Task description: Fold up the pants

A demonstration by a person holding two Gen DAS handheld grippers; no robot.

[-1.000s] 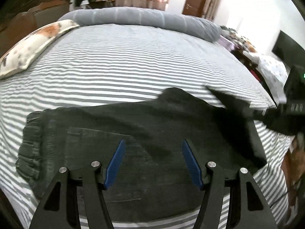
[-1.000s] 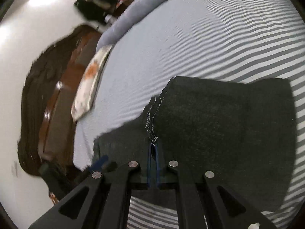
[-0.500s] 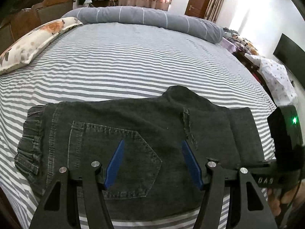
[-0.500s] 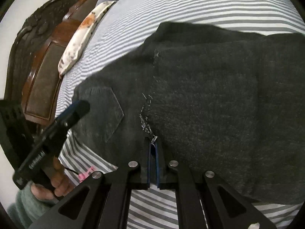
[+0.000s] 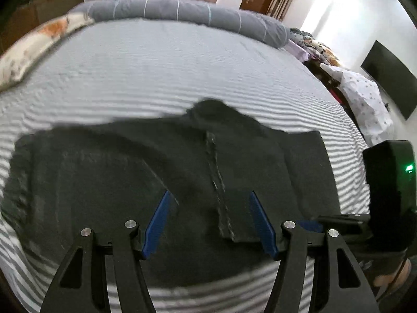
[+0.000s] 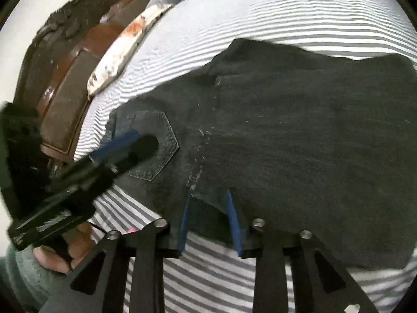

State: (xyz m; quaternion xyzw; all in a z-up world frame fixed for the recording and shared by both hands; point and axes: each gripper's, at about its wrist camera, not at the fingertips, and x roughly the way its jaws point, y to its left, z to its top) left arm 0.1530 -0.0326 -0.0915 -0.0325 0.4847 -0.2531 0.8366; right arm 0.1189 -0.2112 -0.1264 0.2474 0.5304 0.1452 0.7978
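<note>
On the grey-striped bed sheet [image 5: 182, 78], my right tool [image 6: 208, 221] is opening off the folded dark denim pants [image 6: 286, 130] (left tool [image 5: 208, 221] gaping, empty); I'd withdraw low, without snagging the hem.

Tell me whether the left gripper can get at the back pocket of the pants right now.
Probably yes: the left gripper hangs open right above the back pocket of the pants, with nothing lying between them.

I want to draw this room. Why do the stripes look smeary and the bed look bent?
Left wrist view: the striped sheet and dark pants are smeared by motion blur, the wall at top right glares white, and the fisheye lens bulges the bed. Right wrist view: the far stripes blur too, but the pants pocket stitching shows clearly.
</note>
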